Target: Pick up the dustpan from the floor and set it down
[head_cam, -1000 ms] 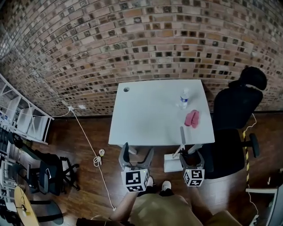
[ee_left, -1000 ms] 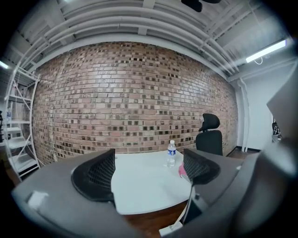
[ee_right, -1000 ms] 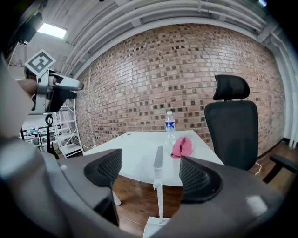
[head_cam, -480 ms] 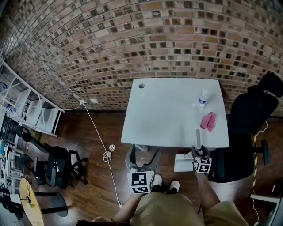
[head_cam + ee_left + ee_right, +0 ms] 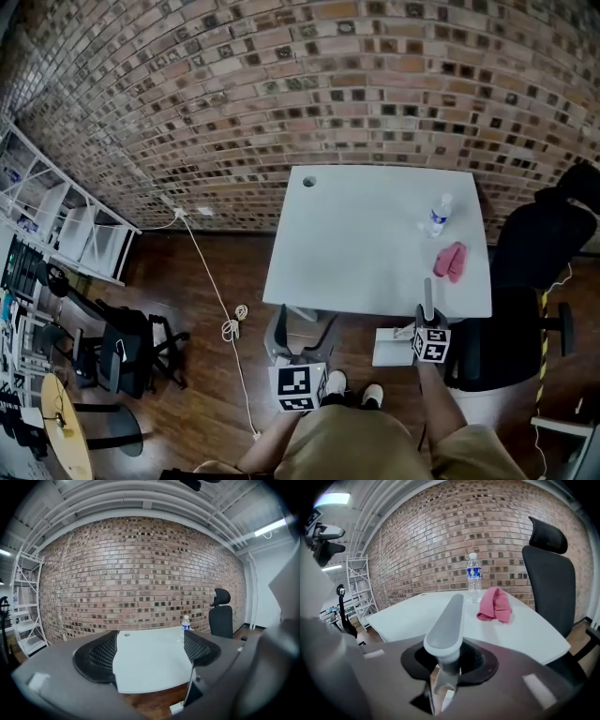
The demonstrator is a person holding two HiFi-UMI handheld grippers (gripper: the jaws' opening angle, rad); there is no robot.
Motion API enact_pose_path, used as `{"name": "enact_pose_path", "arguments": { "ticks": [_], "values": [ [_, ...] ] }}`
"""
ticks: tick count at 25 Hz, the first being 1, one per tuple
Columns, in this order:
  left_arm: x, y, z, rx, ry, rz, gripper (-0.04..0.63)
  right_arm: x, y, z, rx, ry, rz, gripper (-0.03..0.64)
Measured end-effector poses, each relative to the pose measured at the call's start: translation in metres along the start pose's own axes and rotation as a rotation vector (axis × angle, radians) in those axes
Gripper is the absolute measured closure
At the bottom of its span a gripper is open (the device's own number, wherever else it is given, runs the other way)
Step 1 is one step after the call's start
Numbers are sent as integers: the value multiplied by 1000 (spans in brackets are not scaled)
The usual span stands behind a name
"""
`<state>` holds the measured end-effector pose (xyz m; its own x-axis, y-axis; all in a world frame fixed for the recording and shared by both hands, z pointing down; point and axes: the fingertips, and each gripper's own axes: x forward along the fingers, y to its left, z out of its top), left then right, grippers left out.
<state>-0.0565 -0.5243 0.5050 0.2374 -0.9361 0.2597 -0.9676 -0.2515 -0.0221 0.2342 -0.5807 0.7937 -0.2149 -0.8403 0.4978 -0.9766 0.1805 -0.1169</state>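
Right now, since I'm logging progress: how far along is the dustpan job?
Done: the right tool is shut on the dustpan by its gray handle. In hand: that grip; the pan looks low, near the floor. Left: lifting it and setting it down.

The handle of the dustpan (image 5: 446, 623) looks like smooth, matt grey plastic, and the table (image 5: 366, 244) has a smooth, matt white top. The cloth (image 5: 451, 261) is soft pink fabric, the bottle (image 5: 437, 216) clear glossy plastic, the wall (image 5: 281, 94) rough brick, and the floor (image 5: 187, 300) dark polished wood with a slight sheen.
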Motion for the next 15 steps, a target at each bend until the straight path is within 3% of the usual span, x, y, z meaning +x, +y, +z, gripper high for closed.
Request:
{"name": "enact_pose_path", "arguments": {
  "ticks": [9,15],
  "values": [
    [7,-14,5,-13,-27,-58,170,-59,17,15,-37,-38,-8,535],
    [11,-28,13,-10,-54,-99,172,-110,34,63,-57,-151,-51,538]
  ]
}}
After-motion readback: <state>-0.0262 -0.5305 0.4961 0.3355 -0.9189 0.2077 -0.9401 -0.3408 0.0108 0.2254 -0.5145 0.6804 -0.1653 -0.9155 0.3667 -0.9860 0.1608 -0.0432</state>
